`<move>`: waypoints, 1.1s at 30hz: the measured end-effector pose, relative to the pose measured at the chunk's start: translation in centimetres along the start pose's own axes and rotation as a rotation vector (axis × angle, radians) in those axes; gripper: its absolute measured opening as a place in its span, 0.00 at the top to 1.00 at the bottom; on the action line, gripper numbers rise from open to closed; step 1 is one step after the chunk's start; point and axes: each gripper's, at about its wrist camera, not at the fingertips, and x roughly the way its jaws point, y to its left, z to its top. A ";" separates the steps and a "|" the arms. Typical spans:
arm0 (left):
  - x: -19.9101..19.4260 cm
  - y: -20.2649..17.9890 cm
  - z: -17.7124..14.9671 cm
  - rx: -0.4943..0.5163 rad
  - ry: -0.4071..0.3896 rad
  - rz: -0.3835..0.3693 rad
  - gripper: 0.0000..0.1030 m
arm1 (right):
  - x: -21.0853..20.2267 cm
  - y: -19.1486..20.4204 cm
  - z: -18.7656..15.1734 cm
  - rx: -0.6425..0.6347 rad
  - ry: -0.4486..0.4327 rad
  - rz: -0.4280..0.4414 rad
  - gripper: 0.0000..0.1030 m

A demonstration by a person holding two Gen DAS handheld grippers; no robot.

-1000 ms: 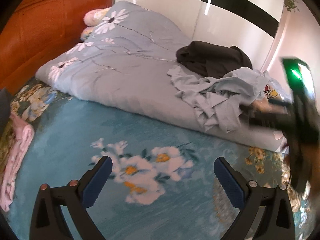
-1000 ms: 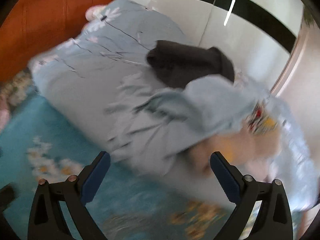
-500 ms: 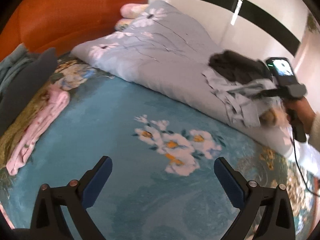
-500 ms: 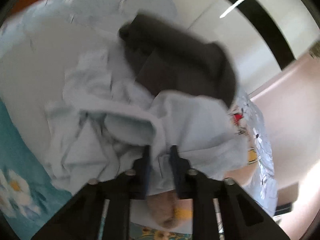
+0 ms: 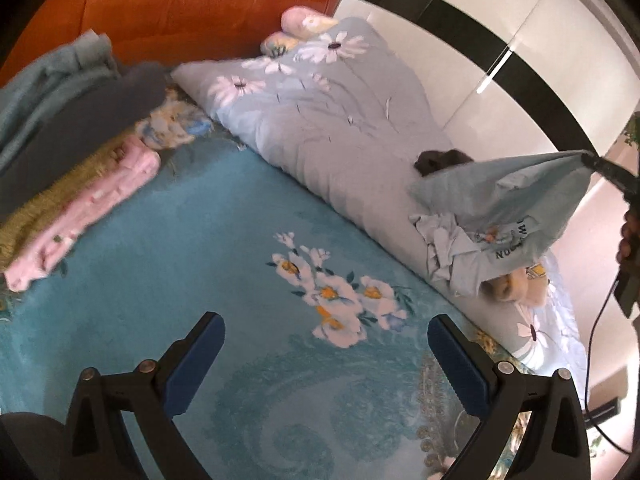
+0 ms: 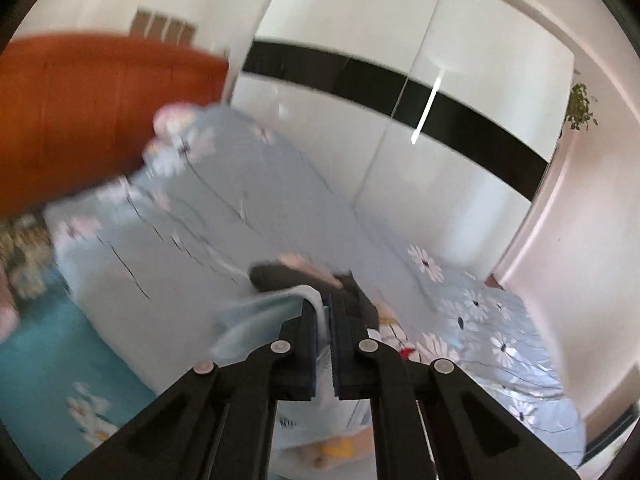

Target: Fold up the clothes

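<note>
Light-blue shirt lifted off the bed

We found the right hand-held gripper clamping the light-blue shirt at 3 o'clock; the left hand-held gripper gaped wide. We advise spreading it flat.

Orange headboard, white wardrobe
</note>
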 end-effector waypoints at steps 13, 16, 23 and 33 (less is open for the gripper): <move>-11.6 0.7 1.0 -0.020 -0.228 -0.061 0.00 | -21.6 -0.1 5.2 0.041 -0.364 0.230 0.96; -14.2 1.1 1.2 -0.018 -0.283 -0.087 0.00 | -26.5 -1.0 6.3 0.055 -0.450 0.257 0.96; -16.8 2.4 1.6 -0.011 -0.344 -0.097 0.00 | -28.4 2.6 8.9 -0.013 -0.427 0.491 0.95; -14.5 8.6 0.2 -0.212 -0.233 -0.017 0.00 | -9.1 25.7 -2.0 -0.091 0.247 0.834 0.95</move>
